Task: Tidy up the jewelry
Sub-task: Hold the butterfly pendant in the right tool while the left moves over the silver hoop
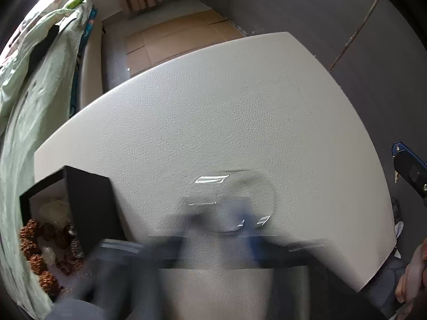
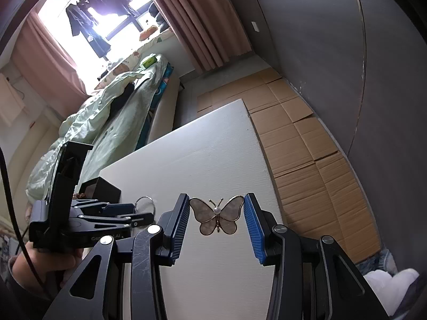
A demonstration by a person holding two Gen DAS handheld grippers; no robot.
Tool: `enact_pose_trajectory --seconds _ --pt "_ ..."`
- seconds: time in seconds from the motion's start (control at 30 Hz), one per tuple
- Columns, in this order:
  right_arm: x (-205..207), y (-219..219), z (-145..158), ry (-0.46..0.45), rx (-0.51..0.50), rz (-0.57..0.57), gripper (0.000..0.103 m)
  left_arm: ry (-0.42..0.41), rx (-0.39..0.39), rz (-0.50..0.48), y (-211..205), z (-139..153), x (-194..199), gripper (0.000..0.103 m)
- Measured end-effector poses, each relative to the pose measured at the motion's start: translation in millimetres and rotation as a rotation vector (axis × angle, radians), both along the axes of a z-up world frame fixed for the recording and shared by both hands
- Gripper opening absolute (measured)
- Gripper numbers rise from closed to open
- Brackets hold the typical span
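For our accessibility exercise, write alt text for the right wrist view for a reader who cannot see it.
A butterfly brooch is held between the blue pads of the right tongs above a white table. To the left, the left tongs reach a clear bangle near a black box.

**One half-hidden mark on my left tongs**

The only writing I can make out is a line of small white letters on the black body of my left gripper (image 2: 144,217), seen from the right wrist camera. It begins "Ge" and ends ".AI". The letters between are covered by a black link of my right gripper (image 2: 216,200), so I cannot read the whole word. The mark sits low on that body, just above my hand (image 2: 40,264), and well to the left of the butterfly brooch (image 2: 216,217) pinched between my right pads. In the left wrist view I can read nothing.
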State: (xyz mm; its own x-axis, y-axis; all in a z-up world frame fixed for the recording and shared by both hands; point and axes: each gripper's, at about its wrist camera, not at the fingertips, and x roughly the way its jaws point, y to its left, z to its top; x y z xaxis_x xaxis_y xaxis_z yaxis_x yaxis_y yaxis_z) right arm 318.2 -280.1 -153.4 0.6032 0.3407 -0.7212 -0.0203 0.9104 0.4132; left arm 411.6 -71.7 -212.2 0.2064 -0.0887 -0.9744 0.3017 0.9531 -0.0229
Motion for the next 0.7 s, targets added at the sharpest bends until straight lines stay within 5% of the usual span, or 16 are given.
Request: enact_pose_trajectory --seconds 0.43,0.53,0.6,0.7 --pt "1.2 8.9 -1.4 -0.002 0.007 0.015 0.042 0.069 -0.064 0.009 3.8 4.8 4.9 0.003" --pt "4.2 7.9 -1.8 0.0 0.01 0.016 0.042 0.084 -0.064 0.029 3.5 3.0 4.6 0.027" --pt "4.3 8.1 -1.5 -0.001 0.015 0.015 0.042 0.073 -0.075 0.035 2.0 5.0 0.2 0.071" --pt "4.3 6.0 -1.5 -0.002 0.022 0.011 0.042 0.048 -0.068 0.035 0.1 10.6 -2.7 0.073"
